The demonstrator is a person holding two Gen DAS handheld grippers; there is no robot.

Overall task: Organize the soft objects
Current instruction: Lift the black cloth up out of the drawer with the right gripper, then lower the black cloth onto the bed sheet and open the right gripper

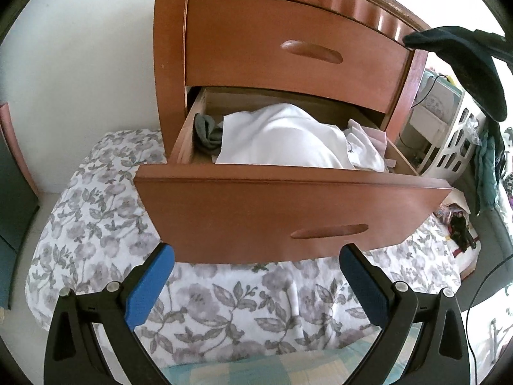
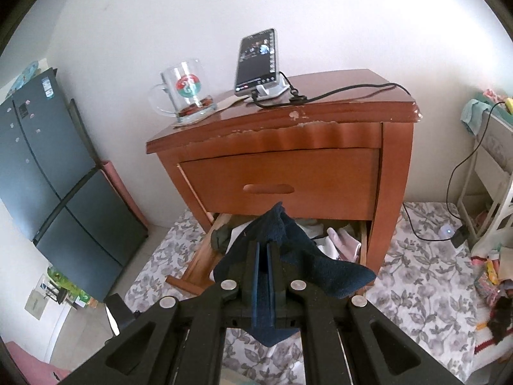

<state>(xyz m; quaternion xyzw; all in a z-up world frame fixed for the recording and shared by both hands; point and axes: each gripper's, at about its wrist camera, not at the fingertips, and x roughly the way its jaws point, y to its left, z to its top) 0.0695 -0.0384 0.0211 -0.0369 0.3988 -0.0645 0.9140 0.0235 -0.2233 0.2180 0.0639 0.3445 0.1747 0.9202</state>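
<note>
Right wrist: right gripper (image 2: 263, 250) fingers clamp a limp navy sock (image 2: 298, 253); left gripper (image 1: 256, 263) fingers spread, empty.

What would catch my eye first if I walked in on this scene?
Probably the wooden nightstand with its lower drawer pulled open, a white garment heaped inside. Next, the dark blue sock pinched in the right gripper, hanging above that drawer. On top stand a glass mug and a lit phone, propped upright.
</note>
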